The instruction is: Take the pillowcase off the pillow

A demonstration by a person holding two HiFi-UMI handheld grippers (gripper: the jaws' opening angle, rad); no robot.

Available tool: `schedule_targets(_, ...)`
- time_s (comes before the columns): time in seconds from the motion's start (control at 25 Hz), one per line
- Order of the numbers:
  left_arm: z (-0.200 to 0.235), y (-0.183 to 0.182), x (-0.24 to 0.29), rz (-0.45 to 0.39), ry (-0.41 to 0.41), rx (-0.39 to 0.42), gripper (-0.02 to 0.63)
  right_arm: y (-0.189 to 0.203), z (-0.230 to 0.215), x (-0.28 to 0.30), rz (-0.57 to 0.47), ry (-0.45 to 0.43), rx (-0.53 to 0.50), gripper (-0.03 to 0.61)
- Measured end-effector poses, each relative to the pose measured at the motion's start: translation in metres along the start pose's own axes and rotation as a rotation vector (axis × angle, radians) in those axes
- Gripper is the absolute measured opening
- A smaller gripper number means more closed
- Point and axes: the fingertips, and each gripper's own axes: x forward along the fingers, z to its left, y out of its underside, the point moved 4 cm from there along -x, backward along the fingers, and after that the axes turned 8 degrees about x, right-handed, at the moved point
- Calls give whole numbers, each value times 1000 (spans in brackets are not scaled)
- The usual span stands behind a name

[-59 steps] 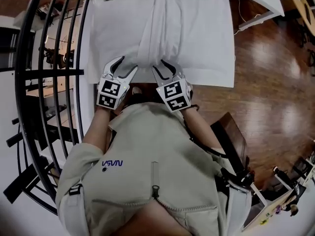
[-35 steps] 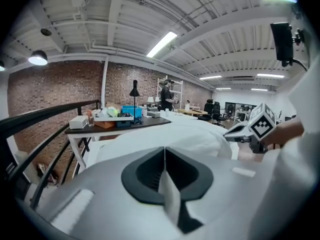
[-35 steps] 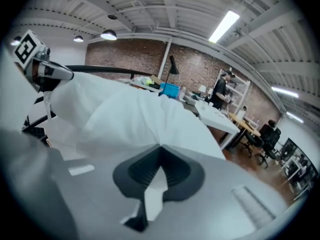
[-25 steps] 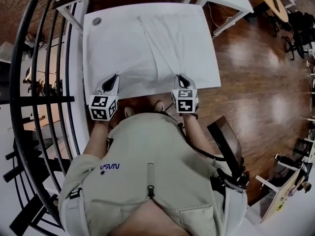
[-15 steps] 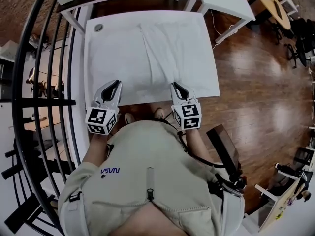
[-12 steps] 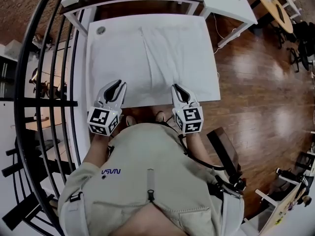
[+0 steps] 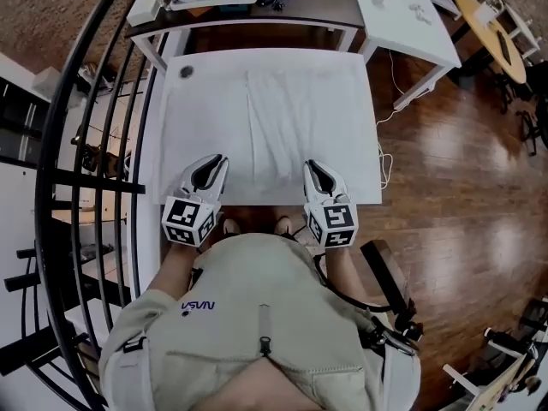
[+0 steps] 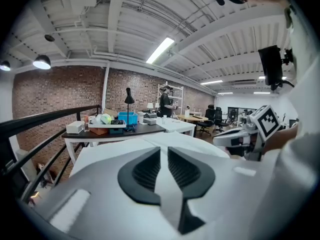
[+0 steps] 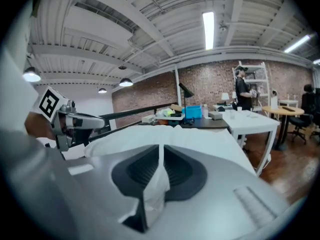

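A white pillowcase (image 7: 300, 118) lies flat on a white table (image 7: 184, 92), and the cloth is hard to tell from the tabletop. My left gripper (image 7: 214, 163) is at its near edge on the left, my right gripper (image 7: 313, 169) at the near edge on the right. In the left gripper view a thin strip of white cloth (image 8: 164, 176) fills the narrow gap of my left gripper (image 8: 164, 156). In the right gripper view my right gripper (image 9: 161, 156) pinches a wrinkled fold (image 9: 156, 189). Both pairs of jaws have just been opening slightly, with cloth still between them. No separate pillow can be made out.
A black railing (image 7: 94, 144) runs along the left. Behind the table stands a dark desk (image 7: 257, 11) with a blue box and clutter, and a white table (image 7: 402, 15) at the back right. Wooden floor (image 7: 454, 169) lies to the right. A person (image 8: 165, 103) stands far off.
Both grippers first spread apart from the bunched middle to the near edge's two sides. Over the last second they have risen with the cloth, and the table looks farther away.
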Motion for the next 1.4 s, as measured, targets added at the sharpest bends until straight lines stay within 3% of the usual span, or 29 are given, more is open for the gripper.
schedule_targets(0.08,-5,0,4,12,-25,27,3,1,-6,1,-1,-12,0,31)
schedule_targets(0.24,-17,1,10,42,-14,55,3,4,-13,1,11,-19,5,29)
schedule_targets(0.4,-6,-1,20,57,18,47,42,-1,-10,8,18,-8,14,29)
schedule_targets(0.64,25,-7,49,6,84,37,75,-13,3,23,32,51,-4,29)
schedule_targets(0.88,70,-19,64,2,132,44,87,-46,19,51,40,96,-39,29)
schedule_targets(1.2,95,-25,101,41,110,62,144,-97,4,106,22,21,-126,29)
schedule_targets(1.4,92,-24,136,122,78,71,152,-121,-9,157,74,-37,-212,33)
